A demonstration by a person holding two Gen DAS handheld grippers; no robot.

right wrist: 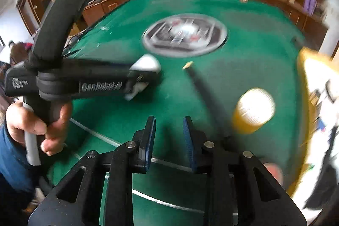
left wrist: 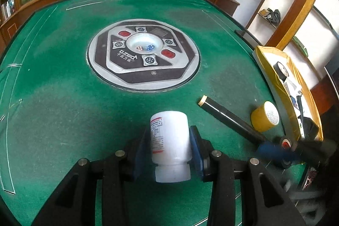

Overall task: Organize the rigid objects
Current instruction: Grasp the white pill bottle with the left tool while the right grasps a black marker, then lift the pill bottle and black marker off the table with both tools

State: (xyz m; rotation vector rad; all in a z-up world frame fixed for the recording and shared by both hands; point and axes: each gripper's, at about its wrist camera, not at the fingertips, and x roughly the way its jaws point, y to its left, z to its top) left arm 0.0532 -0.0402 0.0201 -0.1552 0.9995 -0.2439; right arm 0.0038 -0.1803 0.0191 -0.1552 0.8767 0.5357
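My left gripper (left wrist: 169,145) pinches a white plastic bottle (left wrist: 169,141) between its two blue pads (left wrist: 198,151). The bottle lies sideways in the grip, its cap end pointing back toward me and its printed label facing left, over the green felt table (left wrist: 53,99). From my right wrist view the same bottle (right wrist: 144,69) shows, blurred, at the tip of the left gripper (right wrist: 142,77), which my left hand (right wrist: 38,120) holds by its handle.

My right gripper (right wrist: 169,137) is spread apart with nothing between its fingers, only green felt (right wrist: 118,115) showing in the gap.

On the table to the right lie a long black roll with a pale end (left wrist: 228,118) and, just beside it, a yellow tape roll (left wrist: 264,115) lying on its side. Past these, at the table's right edge, sits a yellow-edged cardboard box (left wrist: 273,60) holding mixed items. A round silver and black control panel (left wrist: 143,54) occupies the table's centre, with dice in its clear dome.
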